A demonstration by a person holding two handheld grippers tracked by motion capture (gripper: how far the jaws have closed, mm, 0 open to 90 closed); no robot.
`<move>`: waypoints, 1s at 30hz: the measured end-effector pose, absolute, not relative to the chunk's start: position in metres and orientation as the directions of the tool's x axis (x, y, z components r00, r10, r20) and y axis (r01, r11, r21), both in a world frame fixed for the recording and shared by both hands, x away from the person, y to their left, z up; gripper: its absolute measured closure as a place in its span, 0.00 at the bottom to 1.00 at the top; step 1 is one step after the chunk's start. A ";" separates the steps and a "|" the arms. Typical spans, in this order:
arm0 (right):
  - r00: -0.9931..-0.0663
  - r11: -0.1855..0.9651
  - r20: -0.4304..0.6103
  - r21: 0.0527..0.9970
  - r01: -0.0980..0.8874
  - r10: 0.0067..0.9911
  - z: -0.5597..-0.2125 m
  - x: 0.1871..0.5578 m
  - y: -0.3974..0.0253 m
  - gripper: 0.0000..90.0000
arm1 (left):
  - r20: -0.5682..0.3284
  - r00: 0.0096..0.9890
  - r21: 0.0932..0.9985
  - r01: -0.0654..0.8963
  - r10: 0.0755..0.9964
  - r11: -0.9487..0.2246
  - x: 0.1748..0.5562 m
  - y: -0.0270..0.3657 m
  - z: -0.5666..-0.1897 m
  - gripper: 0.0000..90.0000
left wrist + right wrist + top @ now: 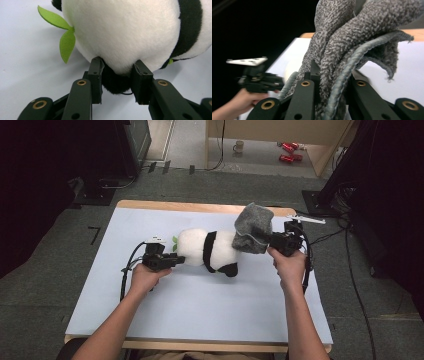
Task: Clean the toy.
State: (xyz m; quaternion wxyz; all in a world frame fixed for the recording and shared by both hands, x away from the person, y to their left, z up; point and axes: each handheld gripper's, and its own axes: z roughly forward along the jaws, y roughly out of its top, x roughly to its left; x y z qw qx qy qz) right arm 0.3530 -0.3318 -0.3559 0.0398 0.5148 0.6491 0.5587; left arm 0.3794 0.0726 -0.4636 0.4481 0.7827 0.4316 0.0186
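A black and white plush panda [207,250] lies on its side across the middle of the pale blue mat [150,310], with a green felt leaf [65,40] on it. My left gripper [174,260] is shut on a black part of the panda [117,83] at its left end. A grey knitted hat [254,228] hangs over the panda's right end. My right gripper [271,241] is shut on the hat's rim [337,82], which bunches between the jaws.
The mat covers a wooden table [200,207]. Beyond the table's far edge lie a mug [239,146] and red cans [288,151] on the floor. Cables [350,265] trail along the right side. Dark equipment stands at the back left.
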 end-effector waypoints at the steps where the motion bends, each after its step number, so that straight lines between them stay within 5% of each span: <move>1: -0.480 -0.150 0.524 0.770 0.621 0.704 -0.355 0.353 -0.328 0.89 | -0.357 0.625 0.715 0.661 0.694 -0.228 0.378 0.073 -0.464 0.73; 10: -0.463 0.014 0.450 0.705 0.709 0.764 -0.397 0.375 -0.297 0.89 | -0.332 0.629 0.706 0.660 0.703 -0.257 0.372 0.075 -0.468 0.74; 30: -0.321 0.007 0.464 0.561 0.828 0.826 -0.451 0.377 -0.320 0.89 | -0.374 0.622 0.734 0.652 0.688 -0.190 0.378 0.072 -0.463 0.75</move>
